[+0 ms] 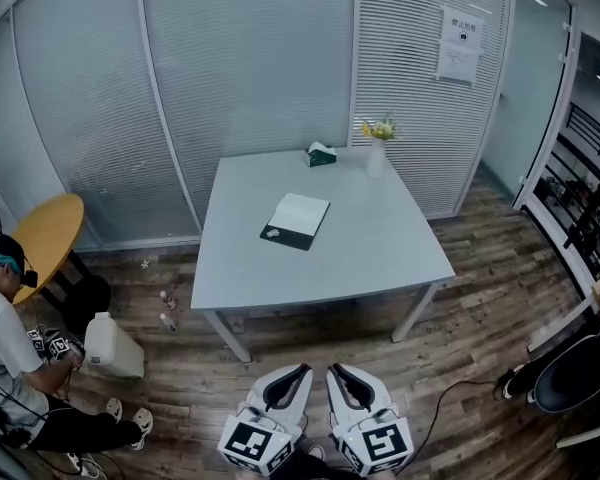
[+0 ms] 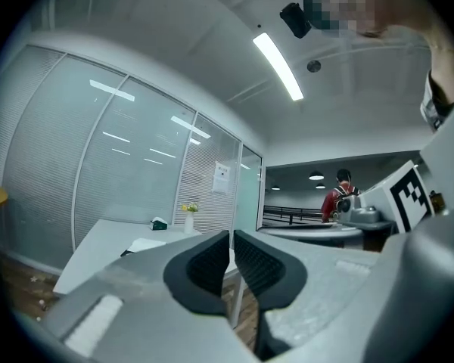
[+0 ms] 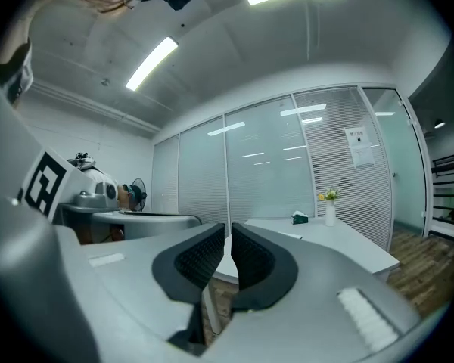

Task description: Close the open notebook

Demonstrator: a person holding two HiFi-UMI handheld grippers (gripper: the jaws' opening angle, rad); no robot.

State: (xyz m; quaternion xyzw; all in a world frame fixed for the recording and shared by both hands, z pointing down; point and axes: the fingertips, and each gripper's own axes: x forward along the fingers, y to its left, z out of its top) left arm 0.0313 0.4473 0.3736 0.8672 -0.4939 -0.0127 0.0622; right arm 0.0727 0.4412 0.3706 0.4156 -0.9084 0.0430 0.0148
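The notebook (image 1: 296, 220) lies open on the light grey table (image 1: 380, 248), white pages up over a dark cover, left of the table's middle. Both grippers are held low at the bottom of the head view, well short of the table's near edge. My left gripper (image 1: 292, 376) (image 2: 231, 237) has its dark pads together with nothing between them. My right gripper (image 1: 345, 376) (image 3: 228, 233) also stands with its pads nearly touching and holds nothing. The left gripper view shows the notebook (image 2: 147, 243) far off on the tabletop.
A vase with yellow flowers (image 1: 378, 148) and a green tissue box (image 1: 321, 154) stand at the table's far edge. A person (image 1: 10, 348) sits on the floor at left beside a white canister (image 1: 110, 346) and a round yellow table (image 1: 50, 233). A chair (image 1: 570, 373) is at right.
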